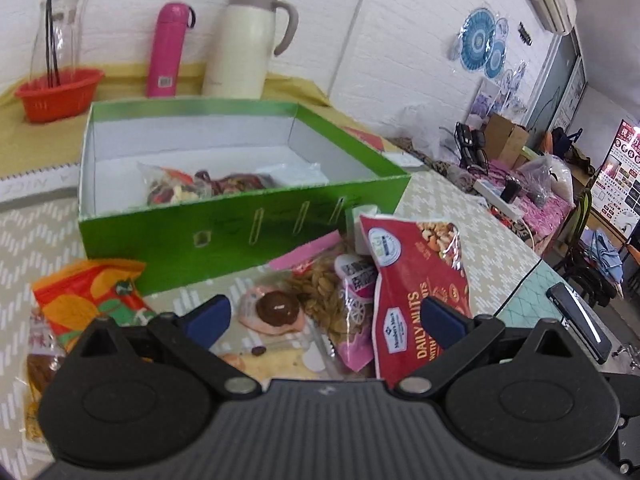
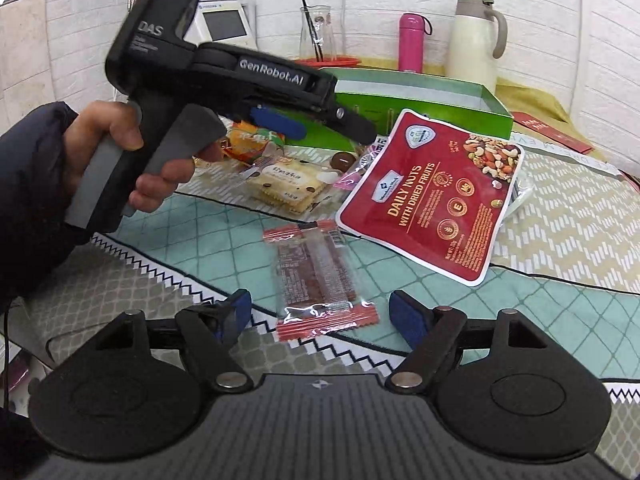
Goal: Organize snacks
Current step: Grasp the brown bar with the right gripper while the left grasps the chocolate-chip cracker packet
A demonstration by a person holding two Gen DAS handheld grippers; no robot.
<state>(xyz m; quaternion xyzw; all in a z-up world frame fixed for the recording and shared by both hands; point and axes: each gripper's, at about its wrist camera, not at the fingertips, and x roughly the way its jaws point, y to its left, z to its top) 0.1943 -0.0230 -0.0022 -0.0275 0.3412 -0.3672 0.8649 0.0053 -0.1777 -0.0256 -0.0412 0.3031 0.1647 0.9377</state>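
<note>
A green box (image 1: 240, 224) with a white inside stands open on the table and holds a few snack bags (image 1: 200, 186). In front of it lies a pile: a red Daily Nuts pouch (image 1: 416, 300), a chocolate-topped pastry (image 1: 276, 310), a seed bag (image 1: 324, 292) and an orange packet (image 1: 88, 292). My left gripper (image 1: 326, 316) hovers open above the pastry and pile. In the right wrist view, the nuts pouch (image 2: 436, 196) and a cracker pack (image 2: 286, 186) lie near the box (image 2: 420, 100). My right gripper (image 2: 320, 312) is open around the near end of a red-edged clear snack bar (image 2: 316, 276).
Behind the box stand a cream thermos jug (image 1: 248, 40), a pink bottle (image 1: 168, 48), a glass carafe (image 1: 60, 32) and a red basket (image 1: 60, 92). A phone (image 1: 580, 320) lies at the table's right edge. A hand (image 2: 132, 152) holds the left gripper. Clutter fills the far table.
</note>
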